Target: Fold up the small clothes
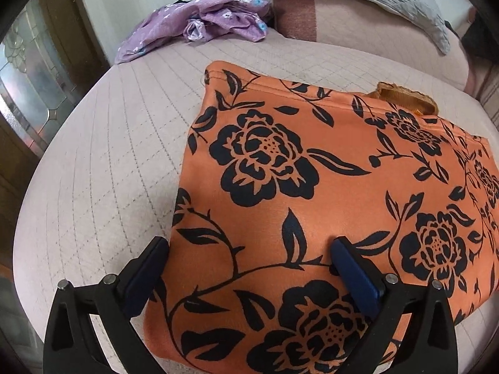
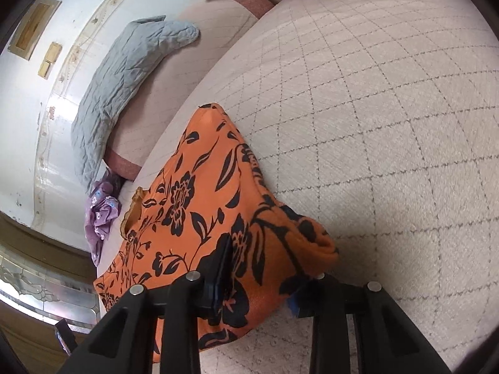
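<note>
Orange cloth with black flowers (image 1: 312, 187) is spread flat on the quilted bed (image 1: 93, 171). The left gripper (image 1: 249, 255) is angled down over its near edge, jaws wide apart. The right gripper (image 2: 259, 283) is tilted down and clamped on a raised fold. A purple garment (image 1: 202, 21) and grey quilt (image 2: 109, 93) are seen well apart, near the wall.

A pale quilted bedspread (image 1: 103, 168) with a stitched diamond grid stretches out ahead of the tool and to both its sides. Farther ahead lies a pinkish bolster (image 1: 358, 31) with a darker band, and a grey quilted blanket (image 2: 112, 90) is draped over it. Beyond these stands a white wall (image 2: 34, 131) with a faded patterned border. Off to the left is a brown wooden door (image 1: 37, 71) with leaded decorative glass. Daylight is soft and even.
</note>
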`<state>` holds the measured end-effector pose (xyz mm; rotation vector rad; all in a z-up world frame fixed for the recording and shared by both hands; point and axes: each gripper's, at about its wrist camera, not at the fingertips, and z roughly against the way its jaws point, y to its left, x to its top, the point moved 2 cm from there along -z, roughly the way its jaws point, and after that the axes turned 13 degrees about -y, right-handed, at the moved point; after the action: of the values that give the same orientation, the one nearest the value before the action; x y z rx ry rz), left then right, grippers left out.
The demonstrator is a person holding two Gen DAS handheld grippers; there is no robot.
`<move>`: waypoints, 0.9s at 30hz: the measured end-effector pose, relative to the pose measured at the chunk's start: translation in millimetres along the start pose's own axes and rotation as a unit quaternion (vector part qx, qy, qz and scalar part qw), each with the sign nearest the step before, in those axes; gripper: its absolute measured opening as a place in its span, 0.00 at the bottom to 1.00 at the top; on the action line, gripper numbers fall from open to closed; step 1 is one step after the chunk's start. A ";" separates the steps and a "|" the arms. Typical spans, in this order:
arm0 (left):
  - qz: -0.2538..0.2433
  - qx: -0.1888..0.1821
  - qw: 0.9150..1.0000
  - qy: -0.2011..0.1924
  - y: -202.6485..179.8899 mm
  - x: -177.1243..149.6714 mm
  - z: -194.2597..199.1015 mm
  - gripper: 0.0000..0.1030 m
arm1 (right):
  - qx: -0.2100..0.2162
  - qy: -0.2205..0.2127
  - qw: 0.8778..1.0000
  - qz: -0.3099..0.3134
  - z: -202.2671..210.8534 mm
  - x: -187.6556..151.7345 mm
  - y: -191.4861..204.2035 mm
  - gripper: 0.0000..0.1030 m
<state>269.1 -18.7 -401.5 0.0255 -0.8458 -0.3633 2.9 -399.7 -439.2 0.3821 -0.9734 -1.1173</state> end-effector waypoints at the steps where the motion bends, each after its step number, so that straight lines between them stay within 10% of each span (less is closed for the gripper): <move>1: -0.004 0.005 1.000 -0.007 -1.8 -1.0 1.4 1.00 | -0.001 -0.003 1.000 0.007 -0.5 -1.2 3.0 0.37; 8: 0.021 0.003 0.999 -0.035 23.7 16.9 21.5 1.00 | -0.003 0.004 0.998 0.061 6.6 1.6 21.5 0.27; 16: 0.139 0.105 0.984 -0.033 118.3 25.5 28.4 1.00 | 0.071 -0.044 0.982 0.167 53.6 1.2 119.9 0.19; 27: 0.226 0.174 0.957 -0.049 205.7 5.8 51.7 1.00 | 0.187 0.028 0.959 0.211 56.5 -87.9 264.4 0.19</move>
<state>297.1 178.7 -328.9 0.1402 -0.9758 0.2206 100.9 -197.7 -264.8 0.4792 -1.1543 -0.5304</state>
